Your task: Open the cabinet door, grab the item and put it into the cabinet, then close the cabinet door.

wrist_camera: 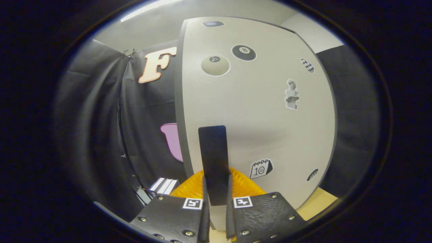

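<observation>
A white cabinet door (256, 114) with several stickers stands right in front of me and takes up most of the scene. Its dark, flat vertical handle (213, 158) rises from between my fingers. My gripper (217, 206) is shut on that handle, one finger pressing each side of its lower end. The door's left edge (179, 111) shows as a grey band, so the door stands at a slight angle to me. The inside of the cabinet is hidden behind the door.
Black booth cloth (101, 128) hangs to the left and right of the door. A striped box-like object (163, 185) lies low on the left beside my fingers. A light wooden surface (317, 202) runs under the door at the lower right.
</observation>
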